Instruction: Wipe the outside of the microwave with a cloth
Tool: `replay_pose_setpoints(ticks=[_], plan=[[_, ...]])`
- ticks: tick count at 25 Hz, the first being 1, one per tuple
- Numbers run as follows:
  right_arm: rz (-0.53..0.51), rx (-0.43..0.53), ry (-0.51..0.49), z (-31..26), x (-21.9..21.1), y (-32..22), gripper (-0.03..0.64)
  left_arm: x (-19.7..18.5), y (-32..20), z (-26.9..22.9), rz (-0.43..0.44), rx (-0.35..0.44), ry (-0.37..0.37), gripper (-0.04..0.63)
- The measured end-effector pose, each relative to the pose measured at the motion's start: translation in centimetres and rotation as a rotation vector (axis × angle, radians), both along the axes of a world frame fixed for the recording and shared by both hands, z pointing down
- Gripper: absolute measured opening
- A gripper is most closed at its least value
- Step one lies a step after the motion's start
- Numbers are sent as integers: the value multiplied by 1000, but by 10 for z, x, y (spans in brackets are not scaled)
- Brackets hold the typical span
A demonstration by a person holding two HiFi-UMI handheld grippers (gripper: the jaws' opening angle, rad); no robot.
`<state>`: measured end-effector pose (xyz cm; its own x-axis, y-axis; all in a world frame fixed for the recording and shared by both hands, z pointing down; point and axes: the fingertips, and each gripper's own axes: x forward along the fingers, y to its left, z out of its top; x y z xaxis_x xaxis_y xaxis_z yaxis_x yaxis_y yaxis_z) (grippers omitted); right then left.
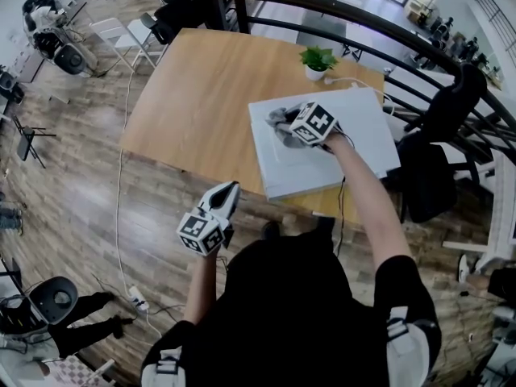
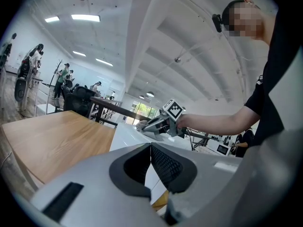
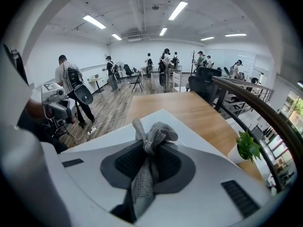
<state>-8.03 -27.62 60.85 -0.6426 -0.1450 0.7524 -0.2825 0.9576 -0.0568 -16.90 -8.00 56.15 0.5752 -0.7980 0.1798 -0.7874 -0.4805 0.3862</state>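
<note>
My right gripper (image 3: 149, 157) is clamped on the grey cloth (image 3: 152, 135), bunched to pad against the top of the white microwave (image 1: 359, 127), which sits at the wooden table's (image 1: 193, 79) near edge. Contact looks likely but is not certain. My left gripper (image 2: 150, 150), jaws together and empty, hangs off the table, clear of the wiping path.

- One microwave (image 1: 359, 131), right of centre.
- One cloth (image 1: 279, 121).
- One potted plant (image 1: 318, 59), upper middle.
- One bench (image 1: 201, 95).
- Two grippers: left gripper (image 1: 231, 189), right gripper (image 1: 289, 129).
</note>
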Motion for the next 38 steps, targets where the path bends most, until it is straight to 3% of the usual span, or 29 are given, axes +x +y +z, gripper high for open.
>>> replay_pose_setpoints(ticks=[26, 38], plan=[[232, -1, 27, -3, 167, -53, 60, 52, -23, -14, 34, 12, -8, 3], [285, -15, 30, -4, 219, -74, 60, 74, -38, -22, 35, 20, -23, 3]])
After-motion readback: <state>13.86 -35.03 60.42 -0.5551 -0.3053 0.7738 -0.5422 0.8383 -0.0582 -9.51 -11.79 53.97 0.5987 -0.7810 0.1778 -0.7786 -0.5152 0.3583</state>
